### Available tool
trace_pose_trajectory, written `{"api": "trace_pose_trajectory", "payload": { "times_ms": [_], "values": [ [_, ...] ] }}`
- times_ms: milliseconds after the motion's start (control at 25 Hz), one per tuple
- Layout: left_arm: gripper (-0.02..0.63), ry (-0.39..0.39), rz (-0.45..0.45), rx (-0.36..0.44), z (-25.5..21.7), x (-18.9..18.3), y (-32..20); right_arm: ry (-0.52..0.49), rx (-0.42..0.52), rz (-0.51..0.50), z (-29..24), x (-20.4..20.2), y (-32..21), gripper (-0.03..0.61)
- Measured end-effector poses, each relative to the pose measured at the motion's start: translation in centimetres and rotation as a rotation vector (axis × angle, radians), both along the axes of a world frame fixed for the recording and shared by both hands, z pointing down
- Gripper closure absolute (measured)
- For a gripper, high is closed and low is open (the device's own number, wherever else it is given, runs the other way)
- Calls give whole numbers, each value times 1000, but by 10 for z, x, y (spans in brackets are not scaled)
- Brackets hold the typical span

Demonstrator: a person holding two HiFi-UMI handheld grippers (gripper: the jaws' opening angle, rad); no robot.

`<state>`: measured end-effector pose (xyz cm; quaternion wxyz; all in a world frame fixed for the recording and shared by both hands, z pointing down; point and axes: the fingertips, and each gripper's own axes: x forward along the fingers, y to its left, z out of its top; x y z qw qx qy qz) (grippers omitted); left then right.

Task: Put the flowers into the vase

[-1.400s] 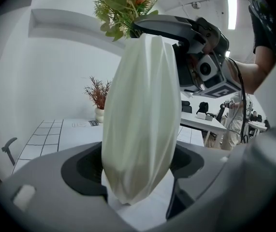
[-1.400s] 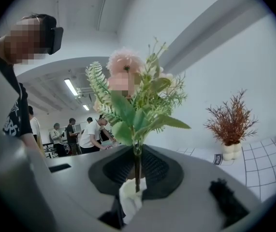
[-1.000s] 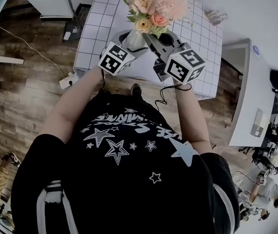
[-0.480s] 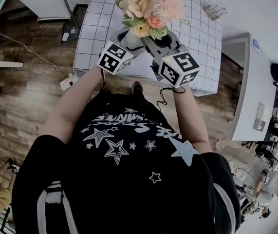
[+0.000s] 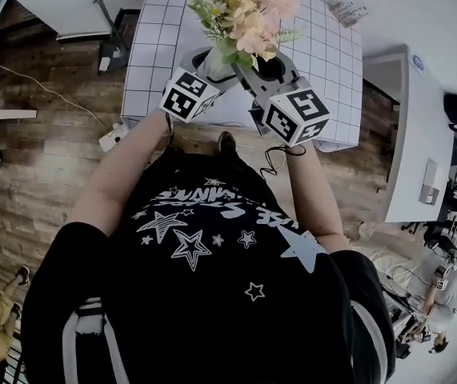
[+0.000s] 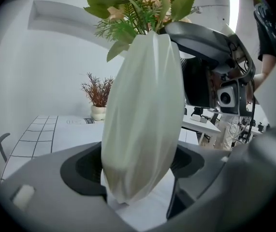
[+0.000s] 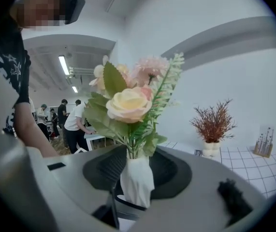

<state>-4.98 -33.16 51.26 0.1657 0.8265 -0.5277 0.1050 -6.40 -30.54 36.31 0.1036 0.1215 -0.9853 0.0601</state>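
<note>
Flowers: a bunch of pink, peach and cream blooms with green leaves (image 5: 242, 13), its stems down inside the neck of the vase.
Vase: white and ribbed (image 6: 145, 120), upright, above the near edge of the gridded surface (image 5: 328, 62). No view shows whether its base rests on that surface.
Left gripper: the left gripper (image 6: 138, 170) has its fingers (image 6: 87, 170) clenched on the lower body of the vase, one pad on each side.
Right gripper: the right gripper (image 7: 137, 175) sits just beside the left one and points at the vase. Its fingers (image 7: 104, 170) have just been opening and now stand wide apart, released. The vase and the stems show in the gap between them, but neither pad presses on anything.
Done: the main step looks complete, since the flowers stand in the vase and stay there with no grip on them.
Left to do: probably only tidying up. The right gripper needs to back away without brushing the leaves. The vase then needs to be set down steady, if it is not down already, before the left fingers let go.
Risk: the bunch is top-heavy and leans a little, so a knock could tip it.
</note>
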Motion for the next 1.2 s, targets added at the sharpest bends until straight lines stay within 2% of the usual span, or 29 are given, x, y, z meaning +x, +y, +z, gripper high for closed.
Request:
{"api": "trace_pose_trajectory", "payload": {
  "times_ms": [480, 600, 760, 1160, 1200],
  "values": [
    [215, 11, 32, -2, 2, 2, -1, 51, 31, 48, 8, 19, 14, 426],
    [215, -11, 49, -14, 7, 3, 0, 56, 27, 78, 10, 26, 16, 426],
    [244, -82, 78, -77, 33, 2, 3, 69, 27, 102, 14, 35, 20, 426],
    [241, -87, 95, -85, 41, 1, 10, 83, -13, 185, 23, 58, 26, 426],
    [213, -81, 93, -78, 40, 0, 11, 82, -22, 194, 24, 60, 27, 426]
  ]
}}
